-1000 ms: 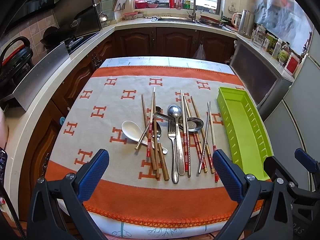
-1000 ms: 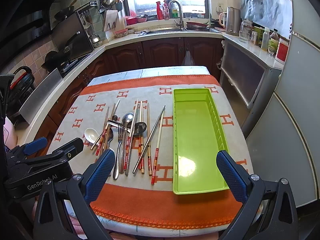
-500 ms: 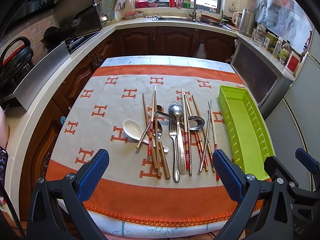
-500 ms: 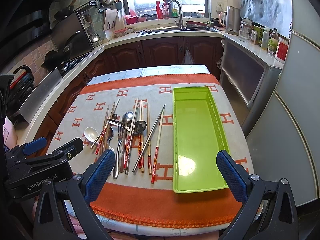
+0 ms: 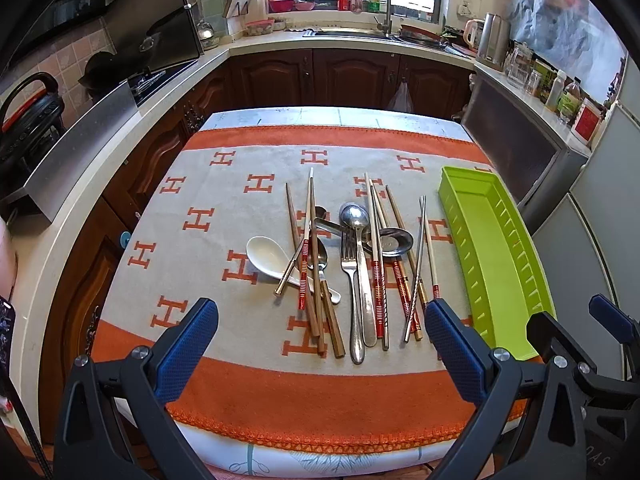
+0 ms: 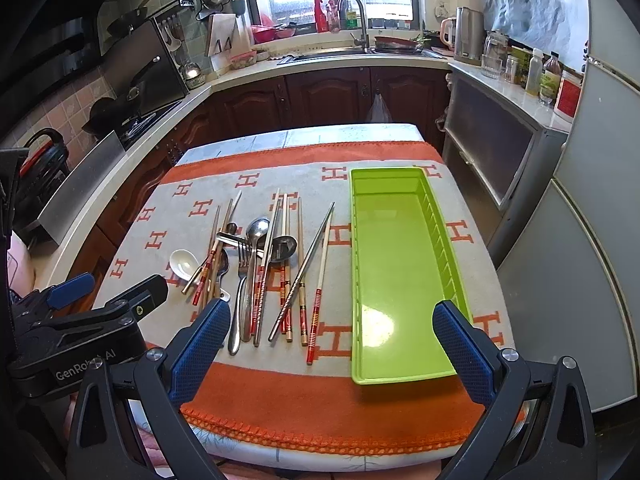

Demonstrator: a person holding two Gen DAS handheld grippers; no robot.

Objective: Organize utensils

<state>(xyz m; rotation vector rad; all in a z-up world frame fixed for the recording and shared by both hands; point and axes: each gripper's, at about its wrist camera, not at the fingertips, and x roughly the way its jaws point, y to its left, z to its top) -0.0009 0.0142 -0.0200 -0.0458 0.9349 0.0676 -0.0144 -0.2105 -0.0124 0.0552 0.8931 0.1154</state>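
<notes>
Two claws hovered above the near edge of the tabletop [image 6: 360, 132], both released, with nothing between their blue pads. The left claw [image 5: 320, 344] faced a loose pile of utensils lying on an orange-and-grey patterned cloth [image 5: 224, 184]. The right claw [image 6: 332, 344] faced the gap between that pile and a green tray [image 6: 400, 248]. The pile comprised several wooden chopsticks [image 5: 310, 240] with red-banded handles, a pair of metal chopsticks [image 5: 418, 264], a fork [image 5: 350, 264], a steel spoon [image 5: 354, 216] and a ladle-shaped spoon [image 5: 394, 240], overlapping one another. A white ceramic spoon [image 5: 264, 254] lay at the pile's left edge, its handle under the chopsticks. The green tray stood just to the right of the pile, lengthwise, and held no utensils.
</notes>
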